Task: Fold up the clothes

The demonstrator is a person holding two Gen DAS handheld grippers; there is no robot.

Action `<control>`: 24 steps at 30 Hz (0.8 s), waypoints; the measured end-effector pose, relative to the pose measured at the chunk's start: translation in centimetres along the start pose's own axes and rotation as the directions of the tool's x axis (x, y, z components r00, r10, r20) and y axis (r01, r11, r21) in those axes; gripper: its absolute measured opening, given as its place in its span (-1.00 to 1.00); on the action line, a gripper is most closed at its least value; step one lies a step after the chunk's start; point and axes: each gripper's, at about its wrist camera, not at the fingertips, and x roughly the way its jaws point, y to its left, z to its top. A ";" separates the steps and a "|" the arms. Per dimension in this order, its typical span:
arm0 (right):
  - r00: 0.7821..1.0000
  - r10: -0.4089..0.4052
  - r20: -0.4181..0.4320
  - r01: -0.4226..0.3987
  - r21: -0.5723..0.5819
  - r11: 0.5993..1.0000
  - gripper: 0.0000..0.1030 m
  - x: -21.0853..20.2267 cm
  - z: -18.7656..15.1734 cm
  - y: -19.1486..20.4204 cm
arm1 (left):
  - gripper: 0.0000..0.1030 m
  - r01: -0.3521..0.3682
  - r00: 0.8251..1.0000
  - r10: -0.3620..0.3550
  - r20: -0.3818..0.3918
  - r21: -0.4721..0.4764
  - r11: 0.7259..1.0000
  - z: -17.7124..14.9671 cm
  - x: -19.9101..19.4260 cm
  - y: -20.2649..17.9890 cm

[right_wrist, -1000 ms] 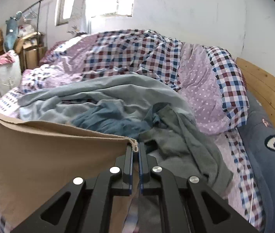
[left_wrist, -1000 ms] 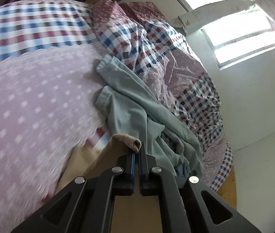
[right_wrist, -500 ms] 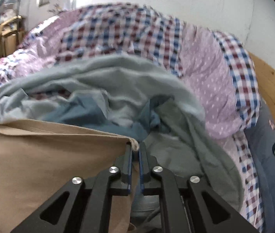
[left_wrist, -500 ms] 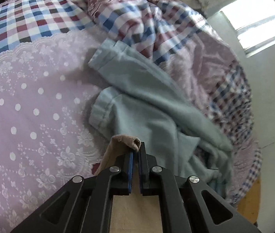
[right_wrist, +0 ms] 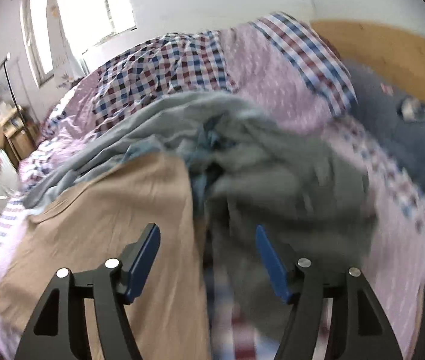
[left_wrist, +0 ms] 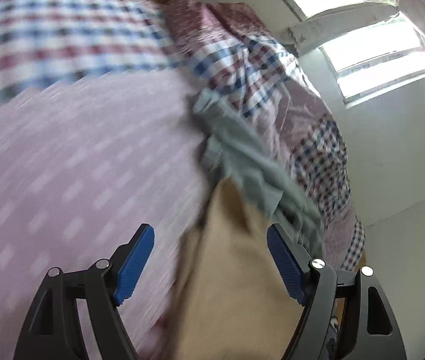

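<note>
Both pairs of jaws are seen spread wide and opening, with nothing pressed by their blue pads; the left gripper (left_wrist: 209,258) is held above the near end of a tan garment (left_wrist: 236,276), whose cloth is seen in the gap between its jaws but is touched by neither pad, as far as the blur allows; the right gripper (right_wrist: 207,258) is held over the right edge of the same tan garment (right_wrist: 116,225), where it meets a heap of grey-green clothes (right_wrist: 272,174); that edge lies in the gap below the jaws, ungripped. The tan garment is spread fairly flat on the bed (left_wrist: 71,165), on a pink dotted cover, with its far end lying against the heap; a blue piece of clothing (right_wrist: 209,138) is seen bunched in the middle of the heap. A checked quilt (right_wrist: 164,66) is piled behind the clothes, toward a bright window (right_wrist: 89,3); a wooden headboard (right_wrist: 392,51) is seen at the right in the right wrist view. Both views are smeared by motion, so fine detail cannot be told.
</note>
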 end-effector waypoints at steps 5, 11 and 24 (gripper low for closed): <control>0.994 0.107 -0.016 -0.102 0.166 0.981 0.37 -3.6 -7.1 -2.3 | 0.58 0.032 0.999 -0.035 -0.021 -0.116 0.993 -7.1 -5.5 5.4; 0.962 0.273 -0.003 -0.250 0.388 0.887 0.37 -4.2 -11.7 -4.4 | 0.57 0.093 0.992 -0.104 -0.074 -0.136 0.986 -12.4 -6.7 6.5; 0.915 0.403 0.004 -0.306 0.656 0.690 0.37 -1.4 -15.3 -6.0 | 0.54 0.042 0.997 -0.046 -0.061 -0.065 0.997 -15.1 -4.9 4.3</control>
